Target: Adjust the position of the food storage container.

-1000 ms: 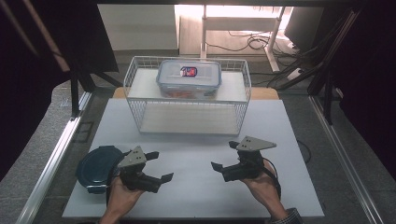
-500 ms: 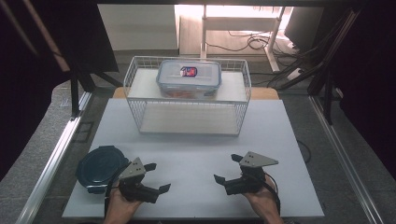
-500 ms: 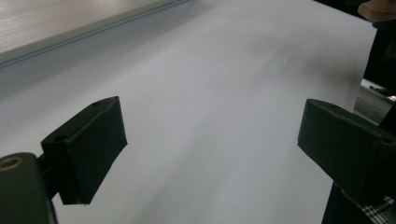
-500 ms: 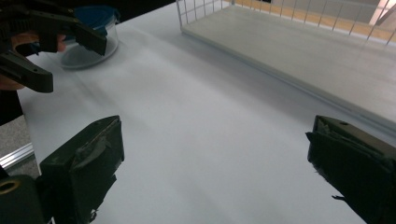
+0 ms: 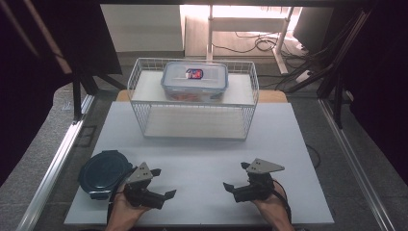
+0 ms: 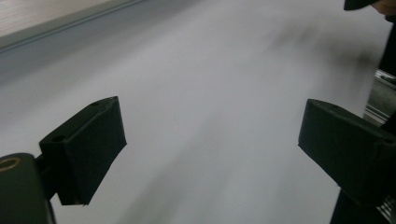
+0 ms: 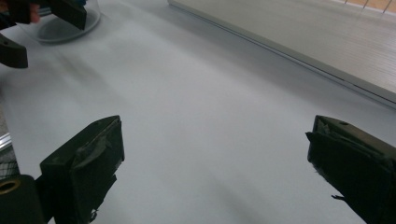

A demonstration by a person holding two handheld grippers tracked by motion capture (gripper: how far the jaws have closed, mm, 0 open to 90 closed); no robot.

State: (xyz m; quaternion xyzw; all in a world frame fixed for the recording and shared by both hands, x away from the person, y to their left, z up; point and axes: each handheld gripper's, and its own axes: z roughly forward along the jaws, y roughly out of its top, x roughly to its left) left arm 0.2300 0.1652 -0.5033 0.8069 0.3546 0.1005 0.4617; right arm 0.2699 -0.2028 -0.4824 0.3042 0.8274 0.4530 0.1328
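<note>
We see both tools drawn back toward the counter's (image 5: 202, 159) near edge since a second ago — left tool (image 5: 160, 182) and right tool (image 5: 236, 177), jaws spread, empty. The lidded container (image 5: 194, 81) sits atop the wire basket (image 5: 250, 103); its contents are unclear — perhaps food. A dark lid (image 5: 103, 171) lies just beside the left tool.

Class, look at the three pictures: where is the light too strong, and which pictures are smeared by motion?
High view: the floor behind the wire basket is washed out by bright light, while the sides are dark. Left gripper view: the white table is streaked with blur, though the jaws look sharp. Right gripper view: milder blur on the table; the other gripper at top left is soft.
</note>
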